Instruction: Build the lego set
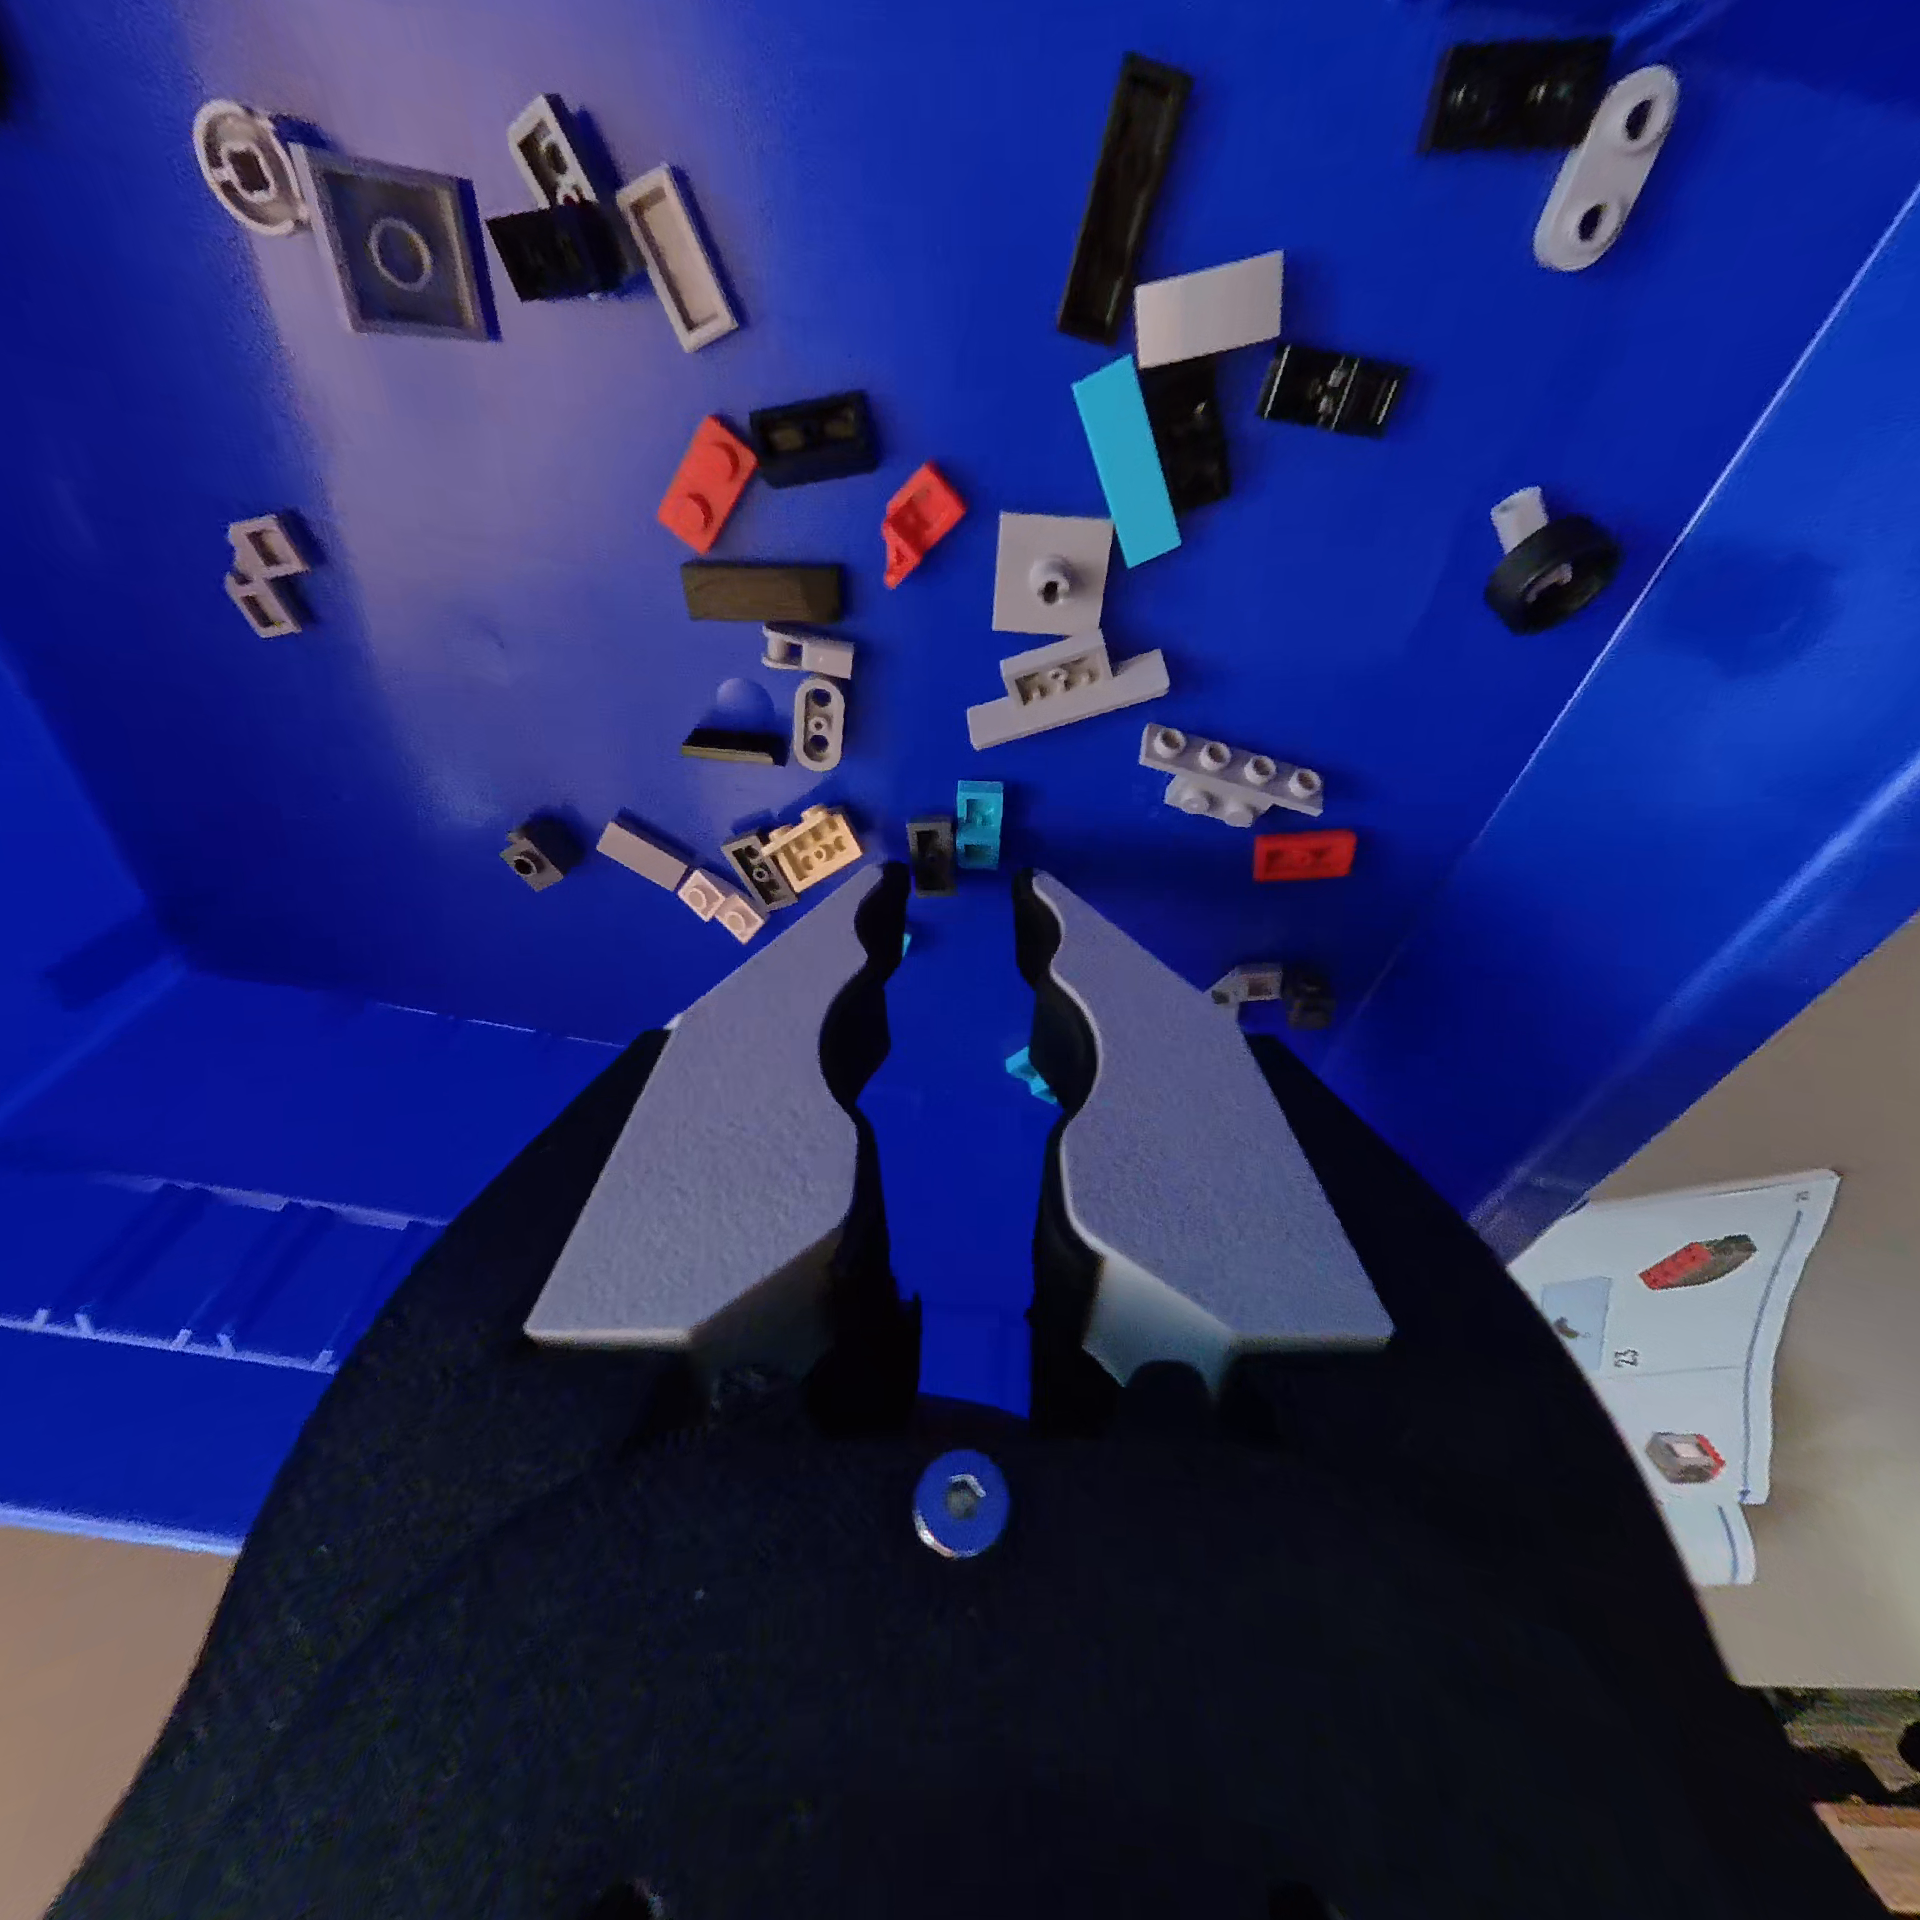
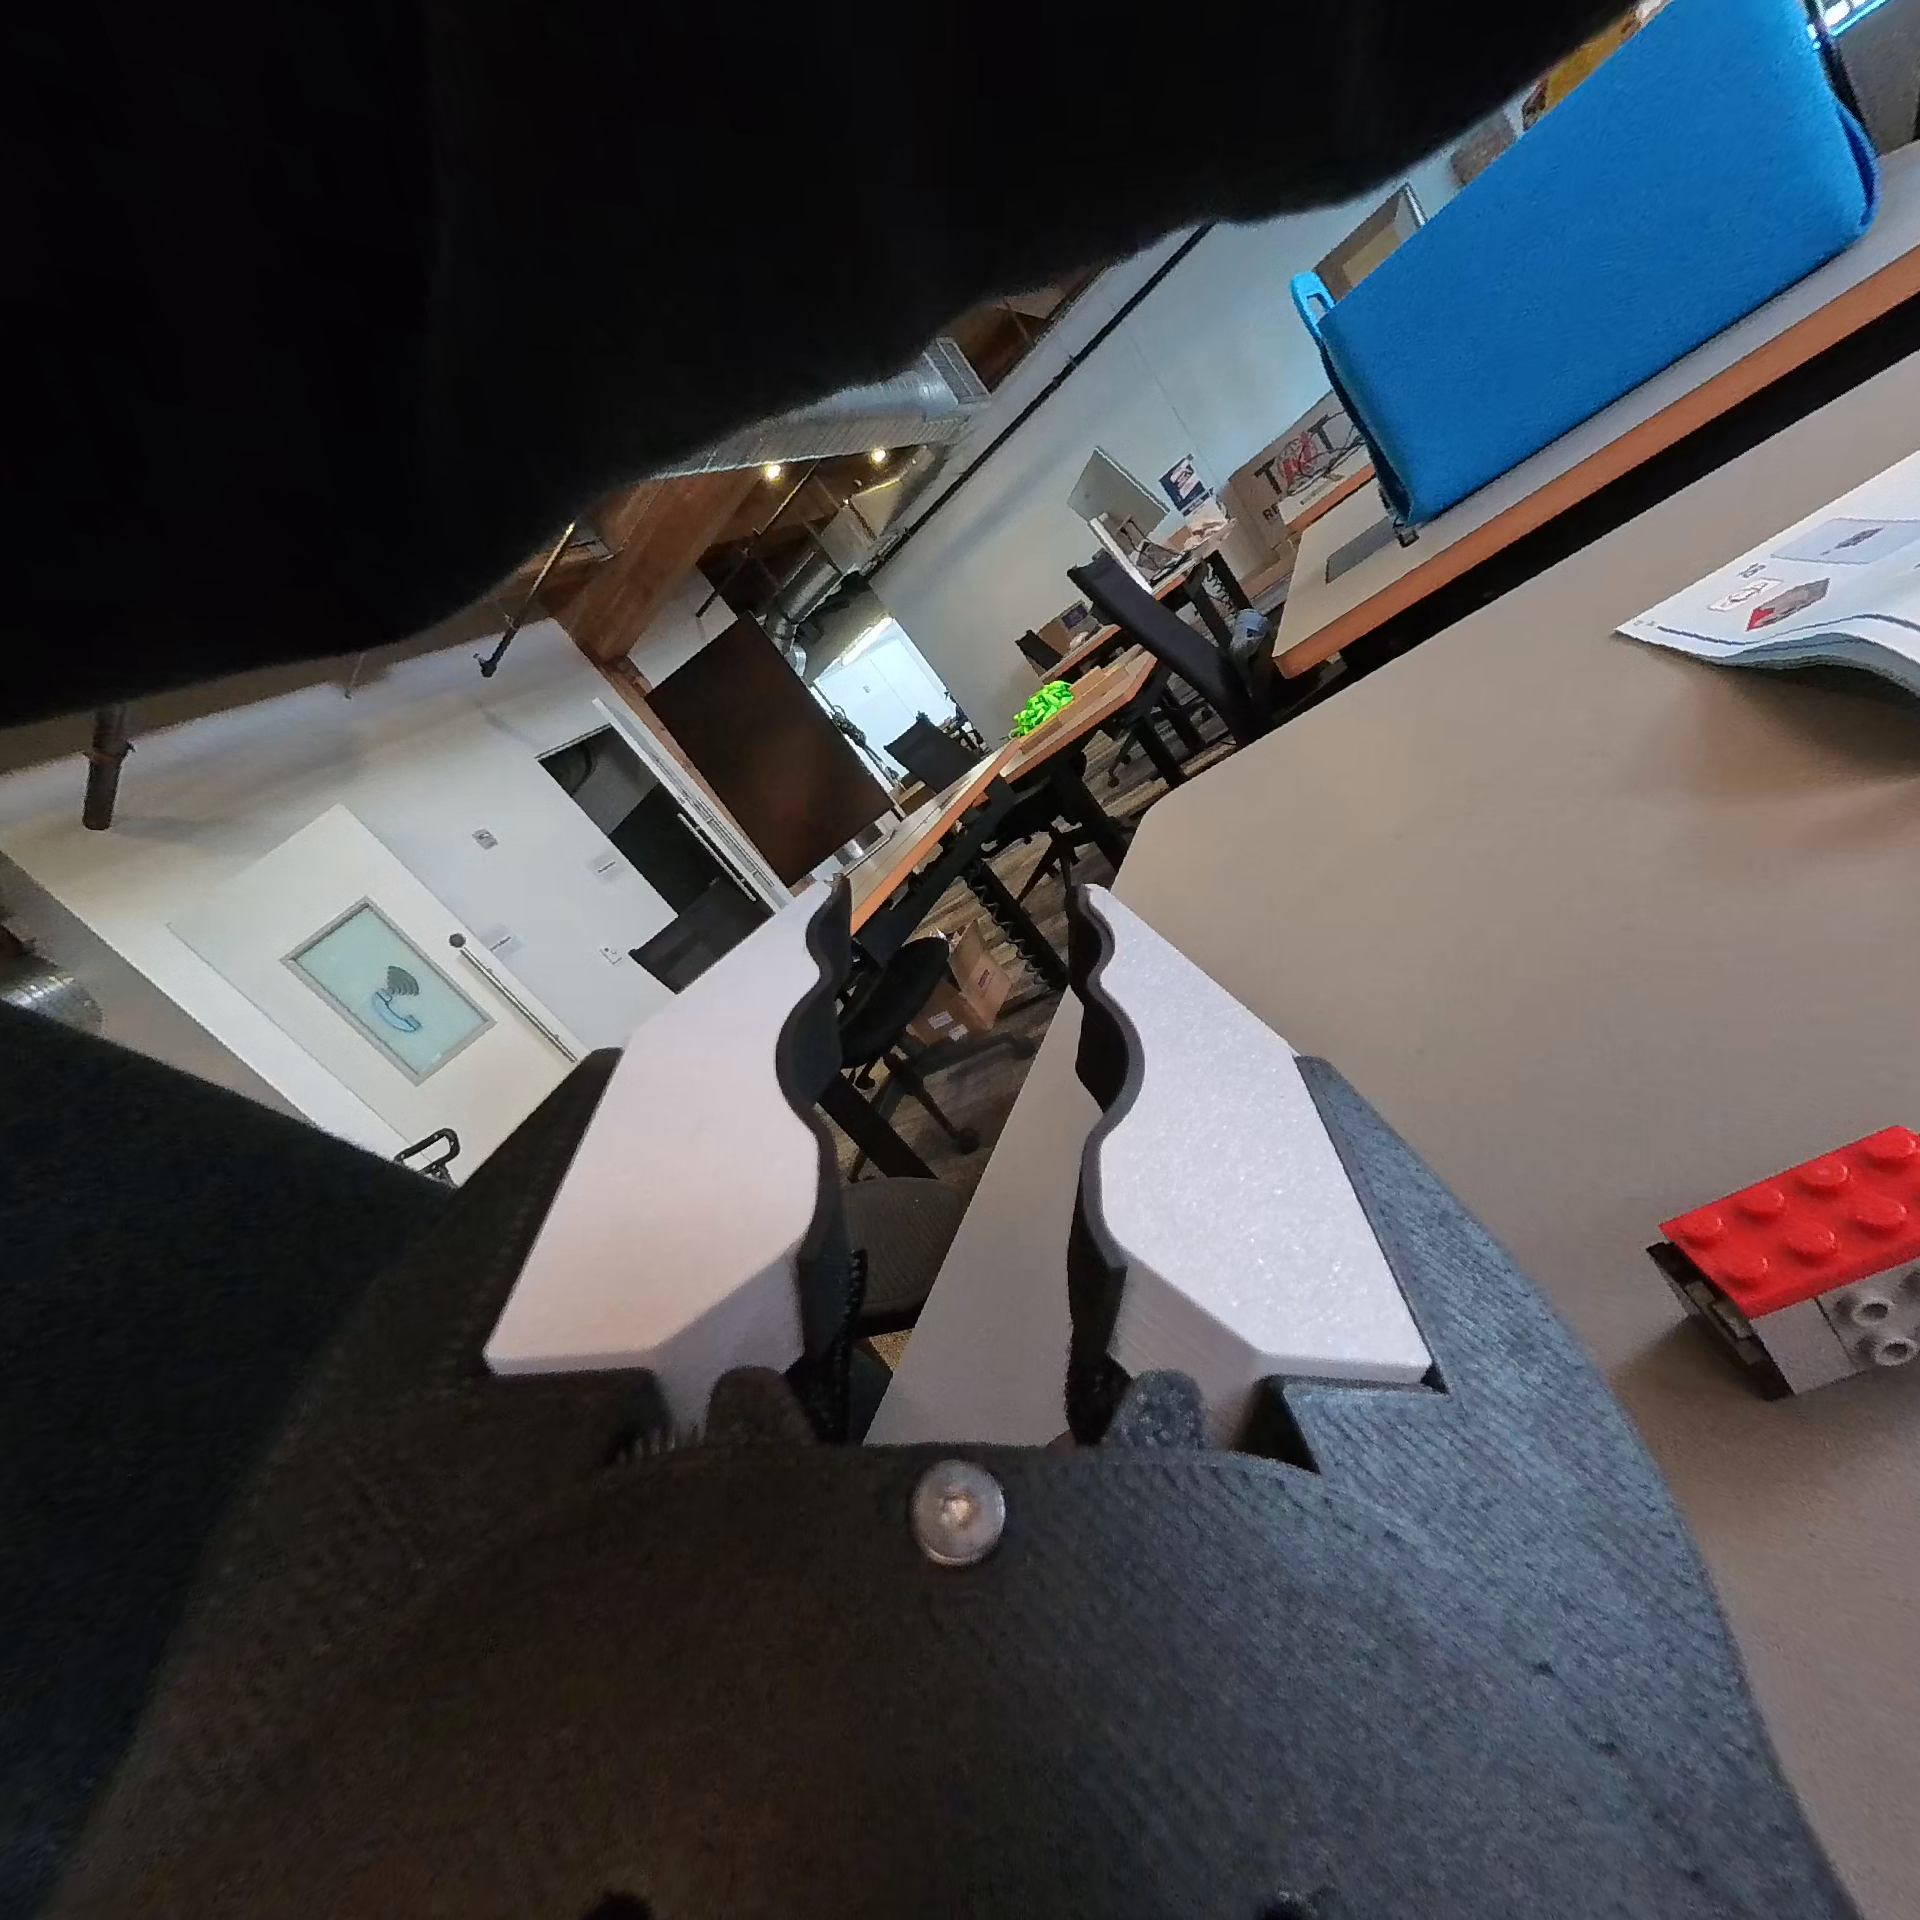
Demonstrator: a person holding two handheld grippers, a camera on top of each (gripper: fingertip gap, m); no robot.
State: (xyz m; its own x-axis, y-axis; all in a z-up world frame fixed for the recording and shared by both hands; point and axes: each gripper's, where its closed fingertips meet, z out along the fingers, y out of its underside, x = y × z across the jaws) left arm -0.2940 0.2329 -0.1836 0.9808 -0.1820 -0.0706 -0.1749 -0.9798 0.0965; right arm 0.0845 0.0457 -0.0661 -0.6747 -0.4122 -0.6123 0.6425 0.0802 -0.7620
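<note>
left gripper (image 1: 961, 883) over the blue bin (image 1: 312, 1091), fingers set a narrow way apart and holding nothing; tips aimed at a small black piece (image 1: 930, 854) and a teal bracket (image 1: 979, 824) lying side by side just ahead. loose parts strewn across the bin floor: red plate (image 1: 707, 483), red bit (image 1: 920, 520), long teal tile (image 1: 1125, 459), grey plate with a centre stud (image 1: 1049, 571), grey studded strip (image 1: 1231, 774), tan piece (image 1: 816, 847), black tire on a grey hub (image 1: 1548, 566), white two-hole link (image 1: 1605, 166), black tiles toward the top. booklet (image 1: 1683, 1340) open on the table beside the bin, lower right. looks like a pick from the bin about to start, likely the black or teal piece, though which one cannot be told

right gripper (image 2: 951, 904) parted a little wider, empty, pointing out over the table edge toward desks and chairs in the room. partial build (image 2: 1797, 1257) resting tilted on the table (image 2: 1455, 987) at right, apart from the fingers: red studded plate on top, grey brick with side studs under it, a dark piece at its left end. corner of the booklet (image 2: 1787, 623) farther back on the same table

judging by the small build and the many parts left in the bin, early to middle of the job, most of the assembly yet to do
</note>
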